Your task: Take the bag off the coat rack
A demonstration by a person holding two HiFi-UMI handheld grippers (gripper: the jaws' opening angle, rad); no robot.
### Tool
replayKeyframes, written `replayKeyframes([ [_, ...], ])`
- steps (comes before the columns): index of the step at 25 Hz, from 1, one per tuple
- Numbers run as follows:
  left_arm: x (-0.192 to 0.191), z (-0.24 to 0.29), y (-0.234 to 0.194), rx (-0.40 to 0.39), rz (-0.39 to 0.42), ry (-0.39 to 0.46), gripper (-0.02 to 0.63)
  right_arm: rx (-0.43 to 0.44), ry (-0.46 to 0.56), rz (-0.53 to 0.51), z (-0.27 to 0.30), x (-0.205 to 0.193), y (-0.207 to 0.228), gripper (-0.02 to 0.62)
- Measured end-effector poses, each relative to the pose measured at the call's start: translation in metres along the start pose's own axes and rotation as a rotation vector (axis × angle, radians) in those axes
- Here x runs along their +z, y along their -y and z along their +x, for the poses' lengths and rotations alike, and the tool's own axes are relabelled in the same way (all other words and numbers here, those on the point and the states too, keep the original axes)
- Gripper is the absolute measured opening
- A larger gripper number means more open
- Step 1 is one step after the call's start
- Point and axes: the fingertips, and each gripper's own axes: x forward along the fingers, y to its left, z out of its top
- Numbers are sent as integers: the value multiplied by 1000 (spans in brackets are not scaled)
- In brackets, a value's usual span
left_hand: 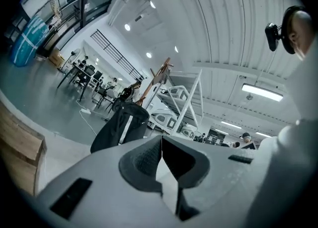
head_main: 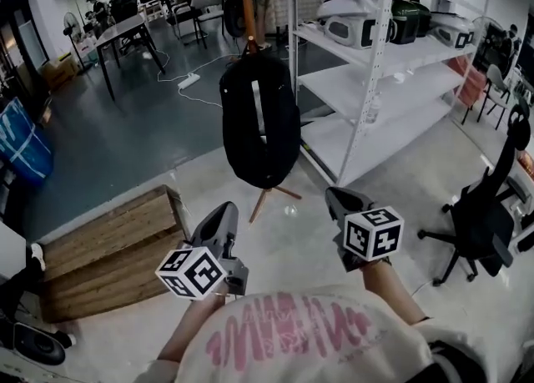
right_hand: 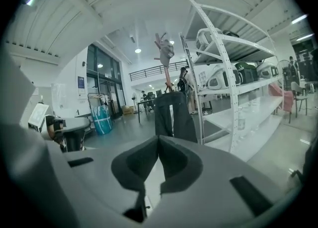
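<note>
Bottom centre: left tongs [head_main: 224, 208] and right tongs [head_main: 334, 194] both fully closed, nothing between pads. Wooden platform [head_main: 108, 248] lower left, office chair [head_main: 484, 223] right edge. Frame centre, beyond tongs and clear of both: black bag [head_main: 259, 123] hanging on wooden coat rack [head_main: 248, 22]. White shelving [head_main: 375, 81] just right of it.

Left gripper [head_main: 224, 208], right gripper [head_main: 335, 196]: both closed
</note>
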Motion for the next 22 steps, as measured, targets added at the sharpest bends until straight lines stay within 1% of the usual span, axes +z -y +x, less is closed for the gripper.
replayKeyframes([
  [4, 44, 26, -28, -25, 43, 62, 5, 1, 76, -24, 40, 39, -4, 5],
  [6, 55, 37, -39, -30, 57, 81, 5, -1, 88, -52, 56, 48, -6, 6],
  [9, 46, 49, -55, -24, 33, 55, 5, -4, 42, -55, 73, 34, -2, 6],
  [13, 34, 60, -71, -14, -9, 10, 5, -8, -15, -4, 90, 15, 7, 6],
  [18, 30, 73, -89, 12, -29, 5, 5, 12, -48, 10, 114, 8, 12, 6],
  [22, 31, 93, -104, 30, -37, 5, 5, 23, -47, 21, 139, 13, 28, 6],
])
